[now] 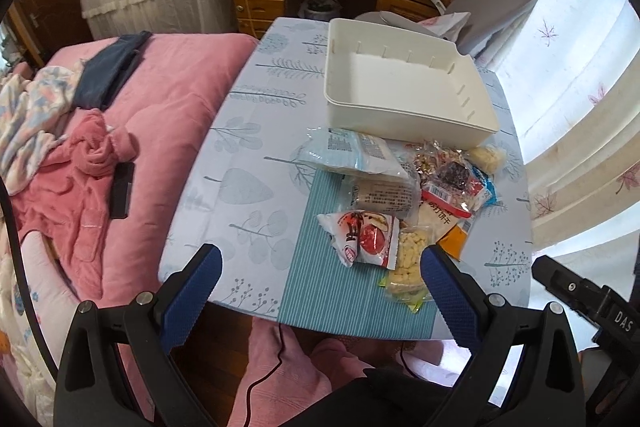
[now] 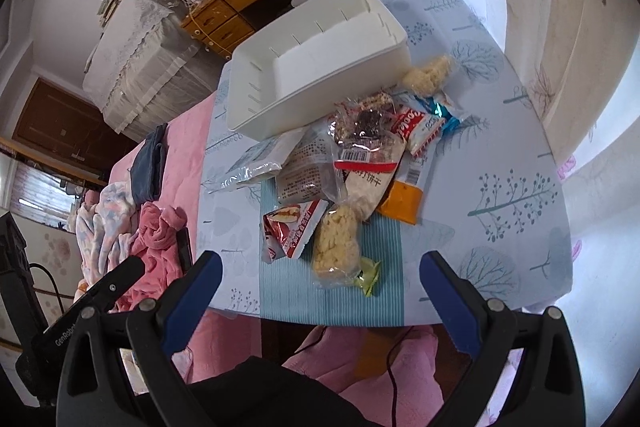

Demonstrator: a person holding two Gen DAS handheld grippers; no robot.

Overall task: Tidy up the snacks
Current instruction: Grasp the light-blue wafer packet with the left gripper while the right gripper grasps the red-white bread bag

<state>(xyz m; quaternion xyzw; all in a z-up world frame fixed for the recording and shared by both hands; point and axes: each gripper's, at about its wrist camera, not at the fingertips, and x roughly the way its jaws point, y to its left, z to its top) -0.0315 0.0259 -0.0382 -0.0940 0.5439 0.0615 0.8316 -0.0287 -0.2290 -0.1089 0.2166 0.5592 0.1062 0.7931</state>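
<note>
Snack packets (image 1: 404, 195) lie heaped on the small table (image 1: 240, 163) in the left wrist view, just in front of an empty white bin (image 1: 404, 87). They look light, crinkly and slippery, so pinching a sealed edge seems safest. The left gripper (image 1: 322, 277) is spread wide, grasping nothing, hanging near the table's front edge.

From the right wrist view, a red-and-white packet (image 2: 294, 233) and a bag of pale puffs (image 2: 336, 245) lie nearest; the puffs probably crush easily. The right gripper (image 2: 320, 279) is likewise wide apart and empty, touching nothing.

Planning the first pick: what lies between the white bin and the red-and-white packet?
Two overlapping packets, a pale blue one and a clear grey-printed one, seen in the left wrist view.
</note>
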